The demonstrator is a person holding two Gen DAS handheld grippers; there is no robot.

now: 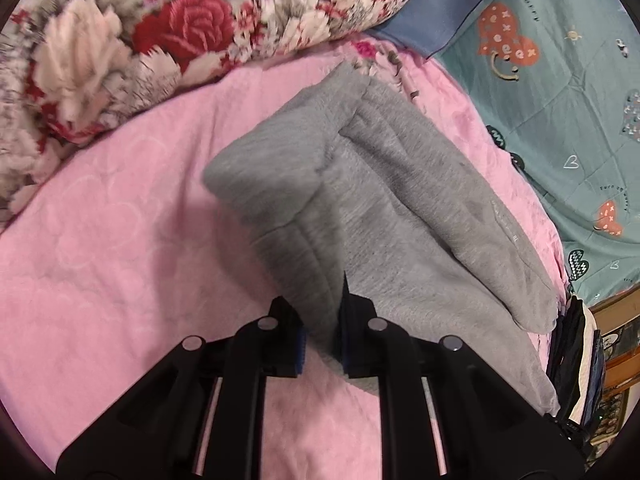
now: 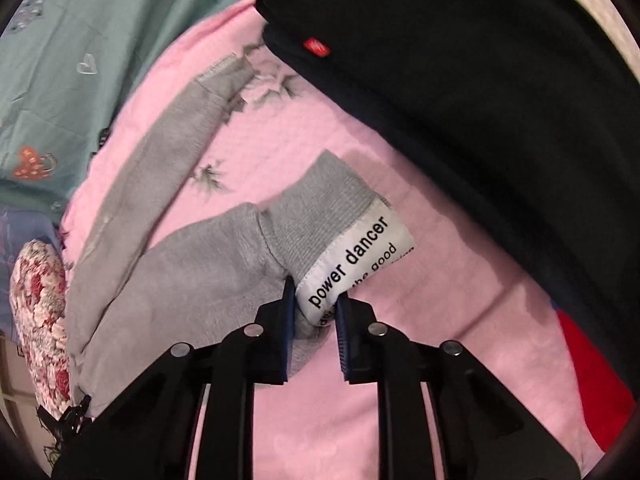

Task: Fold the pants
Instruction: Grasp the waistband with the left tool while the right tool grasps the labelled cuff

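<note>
Grey sweatpants (image 1: 360,200) lie on a pink bedspread (image 1: 120,240). In the left wrist view my left gripper (image 1: 320,320) is shut on a thick fold of the grey fabric, which bulges up between its fingers. In the right wrist view my right gripper (image 2: 316,308) is shut on a ribbed cuff (image 2: 320,208) of the pants (image 2: 160,280), at its white "power dancer" label (image 2: 352,256). The other leg (image 2: 160,148) stretches away to the upper left with its cuff flat on the bed.
A floral quilt (image 1: 140,40) is bunched at the back left. A teal patterned sheet (image 1: 560,100) lies to the right. A stack of black folded clothes (image 2: 480,100) sits close on the right of my right gripper, with a red item (image 2: 592,380) beneath.
</note>
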